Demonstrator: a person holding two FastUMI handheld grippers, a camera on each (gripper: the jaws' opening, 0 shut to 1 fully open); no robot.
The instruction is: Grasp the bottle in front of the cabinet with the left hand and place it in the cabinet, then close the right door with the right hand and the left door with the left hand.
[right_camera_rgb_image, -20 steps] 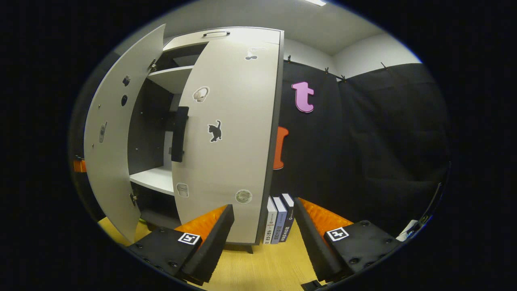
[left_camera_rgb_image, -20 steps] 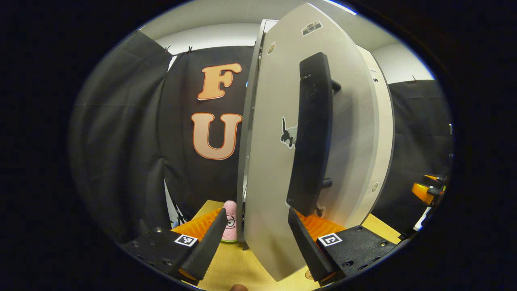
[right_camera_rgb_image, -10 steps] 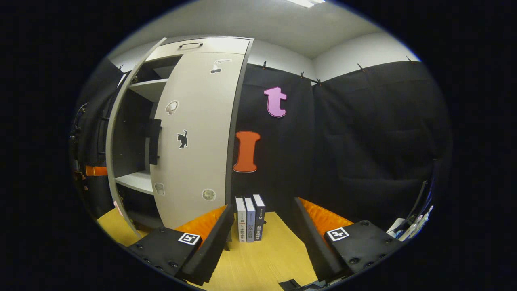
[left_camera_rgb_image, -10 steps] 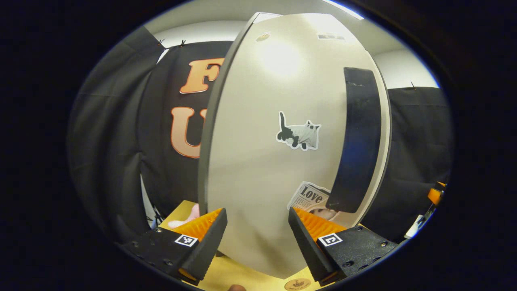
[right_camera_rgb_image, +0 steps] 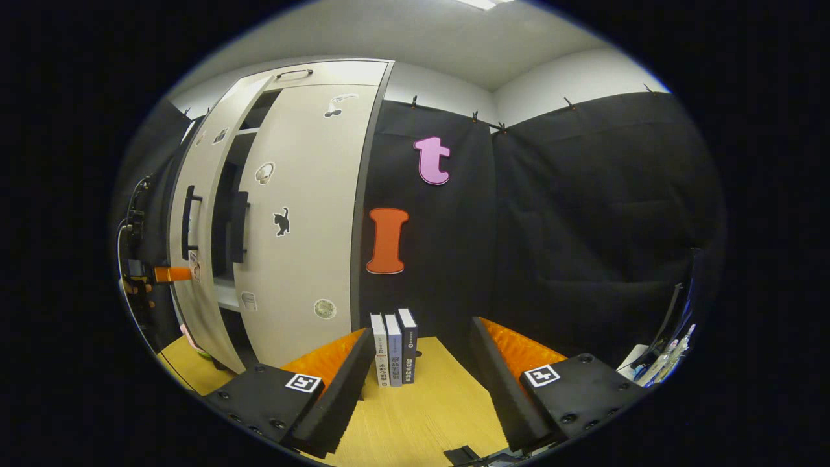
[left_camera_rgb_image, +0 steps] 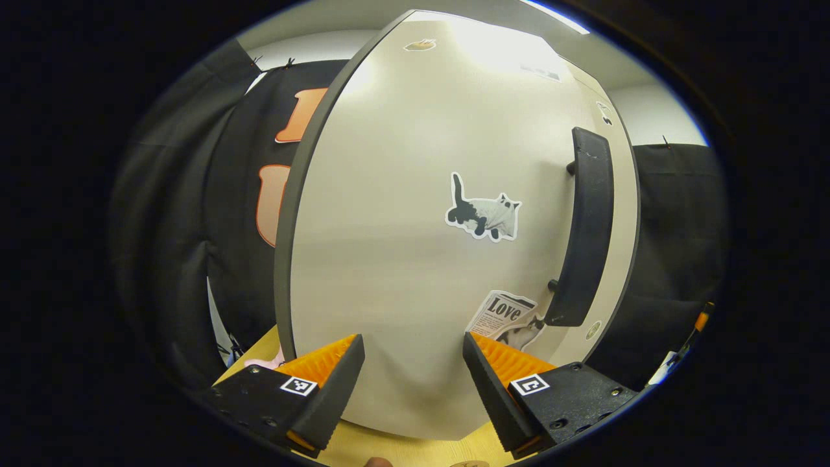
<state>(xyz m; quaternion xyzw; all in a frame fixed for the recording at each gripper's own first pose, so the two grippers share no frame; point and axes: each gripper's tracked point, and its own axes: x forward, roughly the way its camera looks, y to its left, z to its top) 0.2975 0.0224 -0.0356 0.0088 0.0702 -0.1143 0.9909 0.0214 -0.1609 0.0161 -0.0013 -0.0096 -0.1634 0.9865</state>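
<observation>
The cabinet's left door (left_camera_rgb_image: 415,214) looms close in the left gripper view, pale with a cat sticker (left_camera_rgb_image: 483,216) and a black handle (left_camera_rgb_image: 583,227). My left gripper (left_camera_rgb_image: 413,347) is open, its fingertips right at the door's lower face and nothing between them. In the right gripper view the cabinet (right_camera_rgb_image: 337,68) stands at the left. Its right door (right_camera_rgb_image: 305,214) lies flat against the front. The left door (right_camera_rgb_image: 194,214) stands slightly ajar, leaving a dark gap with a shelf edge (right_camera_rgb_image: 227,298). My left gripper (right_camera_rgb_image: 152,274) sits against that door, a hand behind it. My right gripper (right_camera_rgb_image: 421,344) hangs open and empty, well back from the cabinet.
Three books (right_camera_rgb_image: 392,350) stand upright on the wooden table (right_camera_rgb_image: 428,415) just right of the cabinet. A pink toy (left_camera_rgb_image: 262,362) peeks out left of the door on the table. Black cloth walls close the booth behind and to the right.
The left door has swung much further toward shut with my left gripper following it. My right gripper has drawn back and turned right; the cabinet now looks smaller and further left.
</observation>
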